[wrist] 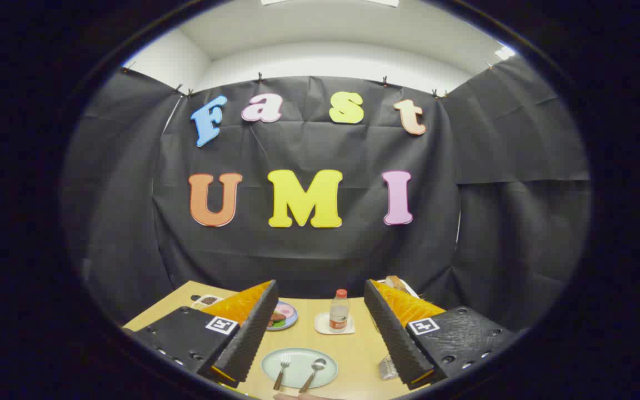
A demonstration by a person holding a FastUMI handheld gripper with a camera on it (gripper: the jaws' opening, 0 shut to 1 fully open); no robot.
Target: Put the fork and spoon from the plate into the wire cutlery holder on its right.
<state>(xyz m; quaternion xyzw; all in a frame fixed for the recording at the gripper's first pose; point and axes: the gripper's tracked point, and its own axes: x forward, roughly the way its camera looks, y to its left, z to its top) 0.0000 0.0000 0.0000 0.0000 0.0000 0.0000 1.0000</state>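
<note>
Desk [353,347]: light wood-coloured top, standing inside a booth walled with black cloth; white wall and ceiling showing above the cloth.

Plate [299,368]: pale, round, lying flat on the desk, between the fingers and just ahead of them.

Fork [282,371]: metal, lying on the left half of the plate. Tines pointing away toward the booth wall, handle running back past the near rim. Long axis lying roughly along the line of the fingers.

Spoon [313,373]: metal, lying just right of the fork, apart from it. Bowl pointing away, handle slanting back and slightly left toward the near rim.

Wire holder [388,368]: sitting on the desk right of the plate, largely hidden behind the right finger.

Tongs [320,369]: hovering above the desk, fingers spread wide apart, gripping nothing.

Beyond the plate: small bottle [339,311] with red cap standing upright on a white coaster [323,325]; dish of food [282,316] lying to its left, partly behind the left finger.
</note>
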